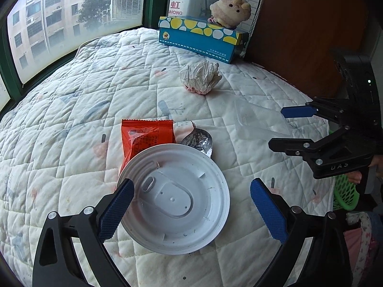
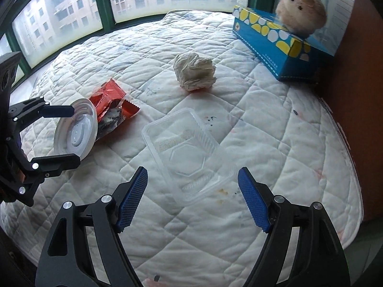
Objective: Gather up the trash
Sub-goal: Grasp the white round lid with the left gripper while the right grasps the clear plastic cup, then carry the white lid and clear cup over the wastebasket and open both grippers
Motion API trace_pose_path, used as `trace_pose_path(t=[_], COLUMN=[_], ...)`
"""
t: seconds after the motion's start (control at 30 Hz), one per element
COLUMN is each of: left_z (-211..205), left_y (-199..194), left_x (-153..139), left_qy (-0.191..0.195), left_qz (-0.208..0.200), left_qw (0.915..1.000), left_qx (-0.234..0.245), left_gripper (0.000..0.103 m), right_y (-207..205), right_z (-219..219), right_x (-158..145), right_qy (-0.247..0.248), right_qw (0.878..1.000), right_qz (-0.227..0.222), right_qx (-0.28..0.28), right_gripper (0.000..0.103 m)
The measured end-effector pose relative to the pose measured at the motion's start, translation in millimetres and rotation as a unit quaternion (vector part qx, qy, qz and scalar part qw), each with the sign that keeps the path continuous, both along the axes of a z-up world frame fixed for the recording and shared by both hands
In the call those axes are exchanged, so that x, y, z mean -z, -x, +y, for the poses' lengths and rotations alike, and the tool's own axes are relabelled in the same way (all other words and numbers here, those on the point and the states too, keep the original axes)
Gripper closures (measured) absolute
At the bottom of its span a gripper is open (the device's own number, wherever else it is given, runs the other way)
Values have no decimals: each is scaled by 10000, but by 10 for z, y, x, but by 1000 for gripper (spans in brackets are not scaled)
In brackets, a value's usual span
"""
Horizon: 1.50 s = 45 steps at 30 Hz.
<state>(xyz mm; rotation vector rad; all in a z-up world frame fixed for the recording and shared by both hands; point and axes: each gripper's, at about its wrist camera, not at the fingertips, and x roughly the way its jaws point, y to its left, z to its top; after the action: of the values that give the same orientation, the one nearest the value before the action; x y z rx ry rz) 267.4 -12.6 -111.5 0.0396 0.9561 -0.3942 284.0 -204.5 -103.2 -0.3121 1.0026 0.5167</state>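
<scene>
A white round plastic lid (image 1: 174,198) lies on the quilted cover, partly over an orange snack wrapper (image 1: 143,136) and a crumpled foil piece (image 1: 198,141). My left gripper (image 1: 191,189) is open around the lid, its right pad standing clear of the rim. A clear plastic tray (image 2: 186,148) lies in front of my right gripper (image 2: 192,171), which is open with the tray's near end between its fingers, pads apart from it. A crumpled white paper ball (image 2: 194,74) sits farther back. Each view shows the other gripper open: the right gripper (image 1: 277,128) and the left gripper (image 2: 74,136).
A blue tissue box (image 1: 201,38) with a plush toy (image 1: 231,9) on it stands at the back by a brown wall panel. Windows run along the far left. A green mesh basket (image 1: 344,196) sits below the cover's right edge. The quilted cover (image 2: 275,124) slopes off at its edges.
</scene>
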Motion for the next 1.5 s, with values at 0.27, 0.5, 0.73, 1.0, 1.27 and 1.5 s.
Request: trace_pose_path(t=[0.27,0.5,0.73,1.0,1.27,1.5], left_z=[-20,14,16,34,31,22], left_y=[-20,-21,-12,39,124,204], left_x=[24,48,74,39,9,-37], left_qy=[43,86,71,29,84,97], left_qz=[105,192,157,88,64,2], left_qw=[9999,9997,9998,9999,9999,10000], left_qx=[76,77,35,46,46,16], left_gripper=[9,9,14,34,40,41], right_y=[-163,-220,-92,108,351,495], right_z=[203,273,212,124,6,-51], right_x=[106,175,136,38,-73,-20], right_qy=[307,323,118,-197,-437,-407], right_qw=[9984,9981,9992,9996,9987,9984], right_qz=[160,270,338,209,77,129], right_qx=[-455,-454,-201,37,266,362], right_gripper=[19,24,49,49,52,57])
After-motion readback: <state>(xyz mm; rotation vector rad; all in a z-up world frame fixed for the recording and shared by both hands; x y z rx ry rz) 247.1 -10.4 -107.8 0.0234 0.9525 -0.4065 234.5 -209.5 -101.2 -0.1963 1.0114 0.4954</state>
